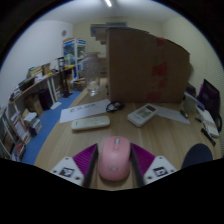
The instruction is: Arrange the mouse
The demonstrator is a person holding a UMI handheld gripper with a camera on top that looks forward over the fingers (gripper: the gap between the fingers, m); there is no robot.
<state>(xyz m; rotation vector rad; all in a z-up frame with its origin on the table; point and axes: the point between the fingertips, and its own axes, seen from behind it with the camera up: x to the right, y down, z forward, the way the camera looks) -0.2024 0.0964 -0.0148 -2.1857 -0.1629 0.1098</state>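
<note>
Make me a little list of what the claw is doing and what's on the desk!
claw: fingers either side of the mouse; actual grip unclear
mouse: pink, between the purple pads
ahead on desk: white keyboard, a calculator-like thing
further back: big cardboard box
far side of the room: shelves with stuff

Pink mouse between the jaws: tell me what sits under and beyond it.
The pink mouse rests on the wooden desk, between the jaws, each beside it. Beyond it lie a white keyboard and a white remote-like device. The desk directly beneath the mouse is covered.
</note>
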